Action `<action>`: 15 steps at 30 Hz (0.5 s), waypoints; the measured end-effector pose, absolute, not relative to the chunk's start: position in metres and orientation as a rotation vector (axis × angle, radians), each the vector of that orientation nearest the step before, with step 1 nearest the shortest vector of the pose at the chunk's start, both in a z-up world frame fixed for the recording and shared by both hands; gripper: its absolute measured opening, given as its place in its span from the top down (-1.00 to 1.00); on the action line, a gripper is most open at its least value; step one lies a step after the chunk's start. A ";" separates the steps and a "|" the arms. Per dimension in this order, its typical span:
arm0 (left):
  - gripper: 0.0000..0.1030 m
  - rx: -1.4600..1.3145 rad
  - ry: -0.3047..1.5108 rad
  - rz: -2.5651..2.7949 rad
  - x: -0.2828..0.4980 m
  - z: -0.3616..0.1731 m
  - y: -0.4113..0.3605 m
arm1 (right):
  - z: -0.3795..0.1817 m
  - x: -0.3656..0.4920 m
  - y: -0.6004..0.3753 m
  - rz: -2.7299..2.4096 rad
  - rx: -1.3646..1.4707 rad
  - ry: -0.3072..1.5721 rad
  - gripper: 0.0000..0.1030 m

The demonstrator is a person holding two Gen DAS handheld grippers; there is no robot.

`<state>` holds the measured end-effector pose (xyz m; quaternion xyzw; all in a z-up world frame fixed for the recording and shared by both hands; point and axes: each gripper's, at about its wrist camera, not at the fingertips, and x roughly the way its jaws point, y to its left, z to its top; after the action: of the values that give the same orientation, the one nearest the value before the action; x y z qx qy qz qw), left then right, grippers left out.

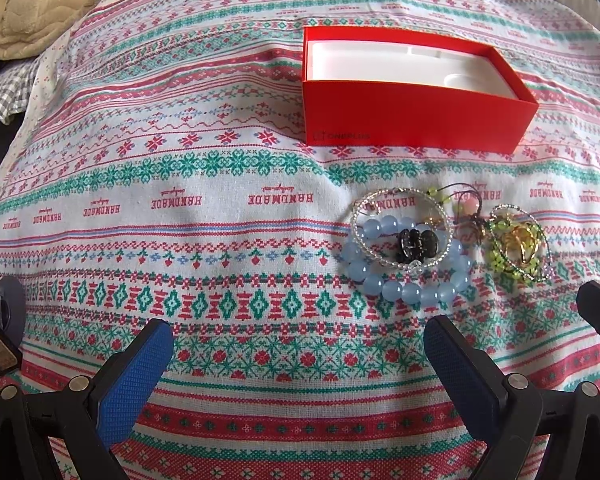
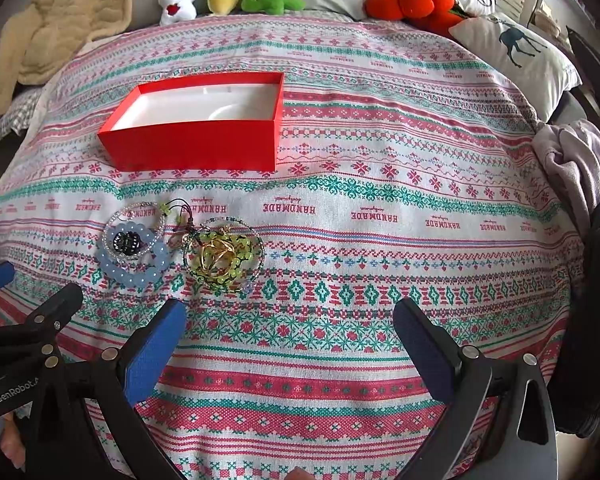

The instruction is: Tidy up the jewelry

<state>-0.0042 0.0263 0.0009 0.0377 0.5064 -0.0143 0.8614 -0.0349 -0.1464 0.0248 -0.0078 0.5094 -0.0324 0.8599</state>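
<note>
Both grippers, left (image 1: 298, 344) and right (image 2: 288, 332), hover low with jaws wide open and empty. The bracelets (image 1: 410, 252) lie ahead; the red box (image 1: 416, 120) stands beyond them.

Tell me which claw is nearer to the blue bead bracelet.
Left. The left claw sits open just short of the blue bead bracelet, which lies ahead toward its right finger. The right claw is open farther off, with the bracelet up-left of it.
</note>
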 end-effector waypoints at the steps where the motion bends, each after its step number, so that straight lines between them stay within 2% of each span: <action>1: -0.99 0.079 1.063 -0.030 -0.004 0.001 0.026 | 0.025 -0.035 -0.147 -0.069 -0.015 1.068 -1.00; 15: -0.99 0.106 1.047 -0.023 -0.006 0.003 0.027 | 0.025 -0.034 -0.148 -0.064 -0.012 1.074 -1.00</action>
<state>-0.0062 0.0268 0.0029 0.0507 0.4998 -0.0110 0.8646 -0.0337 -0.1476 0.0252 -0.0056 0.5115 -0.0307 0.8587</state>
